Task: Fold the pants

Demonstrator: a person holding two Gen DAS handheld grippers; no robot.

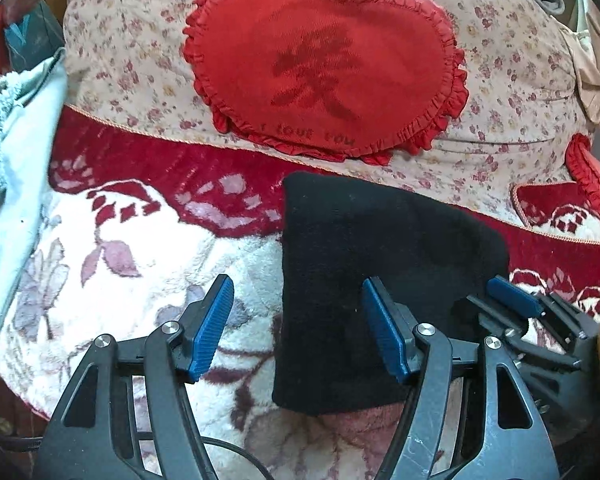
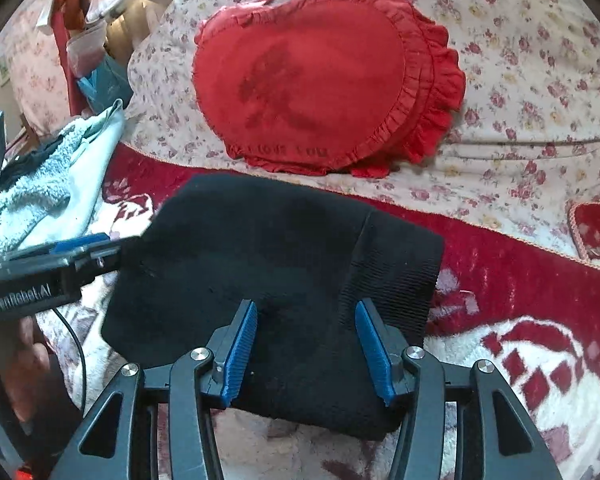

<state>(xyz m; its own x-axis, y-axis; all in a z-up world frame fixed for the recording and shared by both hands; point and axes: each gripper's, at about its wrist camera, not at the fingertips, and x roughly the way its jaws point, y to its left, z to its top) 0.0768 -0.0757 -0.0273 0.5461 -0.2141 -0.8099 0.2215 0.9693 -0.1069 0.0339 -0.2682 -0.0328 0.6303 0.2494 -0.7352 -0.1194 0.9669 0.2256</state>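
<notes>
Left wrist view: my left hand-held gripper stands wide open, its pads clear of the cloth, over the near left edge of the folded black pants. Those pants lie in a compact stack on the red and white floral blanket, just before the red heart-shaped cushion. On the right wrist view, my right hand-held gripper is open too, hovering over the pants' near edge, holding nothing.
</notes>
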